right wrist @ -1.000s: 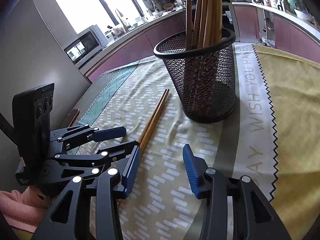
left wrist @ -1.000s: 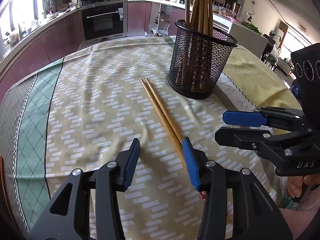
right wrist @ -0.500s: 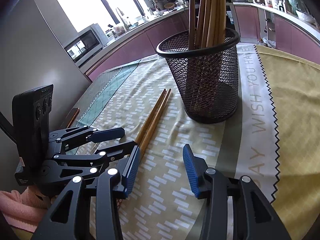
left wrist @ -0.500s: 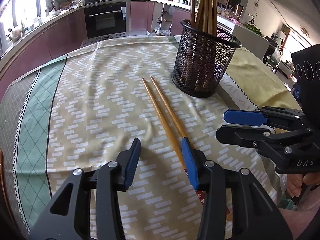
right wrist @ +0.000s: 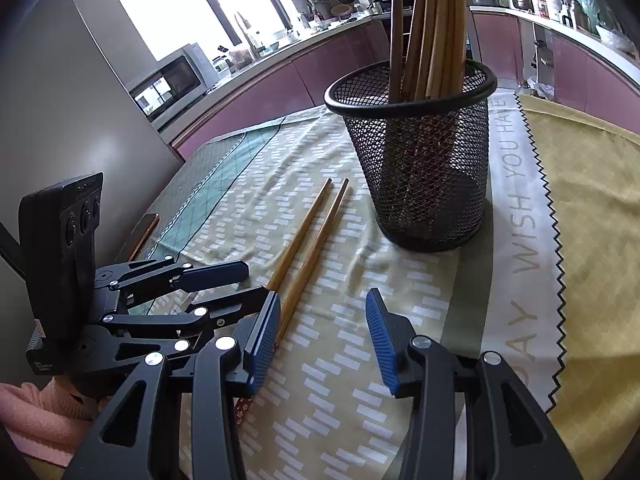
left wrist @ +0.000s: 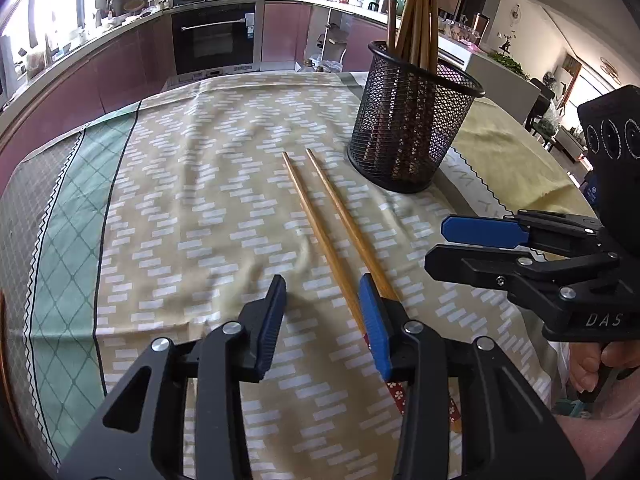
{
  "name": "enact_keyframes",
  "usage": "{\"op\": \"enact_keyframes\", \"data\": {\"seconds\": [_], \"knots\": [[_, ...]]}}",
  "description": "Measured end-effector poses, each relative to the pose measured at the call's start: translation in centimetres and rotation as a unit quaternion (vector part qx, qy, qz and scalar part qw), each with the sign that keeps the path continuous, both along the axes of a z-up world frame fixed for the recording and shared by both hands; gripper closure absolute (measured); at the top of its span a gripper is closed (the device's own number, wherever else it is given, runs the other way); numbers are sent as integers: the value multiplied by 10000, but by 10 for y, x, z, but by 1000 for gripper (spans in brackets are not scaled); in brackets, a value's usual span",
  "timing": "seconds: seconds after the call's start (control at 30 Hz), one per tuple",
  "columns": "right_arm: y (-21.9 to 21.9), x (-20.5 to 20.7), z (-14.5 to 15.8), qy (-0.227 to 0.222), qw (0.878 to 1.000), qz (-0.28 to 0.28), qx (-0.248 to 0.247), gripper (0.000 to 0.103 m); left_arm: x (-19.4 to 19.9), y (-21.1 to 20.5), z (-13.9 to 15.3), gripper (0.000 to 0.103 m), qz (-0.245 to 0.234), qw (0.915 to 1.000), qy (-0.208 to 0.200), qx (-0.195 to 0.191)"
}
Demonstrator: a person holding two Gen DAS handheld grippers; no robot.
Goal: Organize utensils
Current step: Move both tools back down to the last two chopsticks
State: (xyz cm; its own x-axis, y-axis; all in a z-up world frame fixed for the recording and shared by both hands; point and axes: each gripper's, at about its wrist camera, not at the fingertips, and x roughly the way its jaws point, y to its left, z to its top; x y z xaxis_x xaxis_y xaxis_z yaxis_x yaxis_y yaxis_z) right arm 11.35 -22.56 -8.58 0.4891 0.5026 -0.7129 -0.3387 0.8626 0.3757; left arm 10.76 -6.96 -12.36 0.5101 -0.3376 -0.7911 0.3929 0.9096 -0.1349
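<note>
Both grippers, left (left wrist: 322, 312) and right (right wrist: 322, 330), are hovering with fingers spread over two chopsticks (left wrist: 332, 224) at frame centre; next, pinching them for the holder (left wrist: 412, 128), upper right.

Tablecloth (left wrist: 192, 208): you see it covering the desk.
Oven (left wrist: 218, 38): behind the tablecloth.
Microwave (right wrist: 172, 84): beyond the tablecloth.

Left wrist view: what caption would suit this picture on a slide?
Open left gripper hovers over two loose chopsticks beside a mesh holder full of chopsticks, right gripper alongside.
</note>
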Motion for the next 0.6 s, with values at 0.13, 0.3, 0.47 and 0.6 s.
{"op": "enact_keyframes", "data": {"seconds": [0.13, 0.3, 0.47, 0.6], "knots": [[9, 3, 2, -47, 10000, 65, -30, 61, -1, 2, 0, 67, 5, 10000, 1, -33], [24, 10, 1, -103, 9996, 140, -238, 65, -4, 6, 0, 70, 0, 10000, 15, -69], [37, 19, -7, -14, 9991, 230, -367, 73, -7, 9, 0, 70, -13, 10000, 13, -93], [45, 21, -11, -81, 9976, 197, -661, 79, -9, 10, 1, 70, -34, 9999, 10, -115]]}}
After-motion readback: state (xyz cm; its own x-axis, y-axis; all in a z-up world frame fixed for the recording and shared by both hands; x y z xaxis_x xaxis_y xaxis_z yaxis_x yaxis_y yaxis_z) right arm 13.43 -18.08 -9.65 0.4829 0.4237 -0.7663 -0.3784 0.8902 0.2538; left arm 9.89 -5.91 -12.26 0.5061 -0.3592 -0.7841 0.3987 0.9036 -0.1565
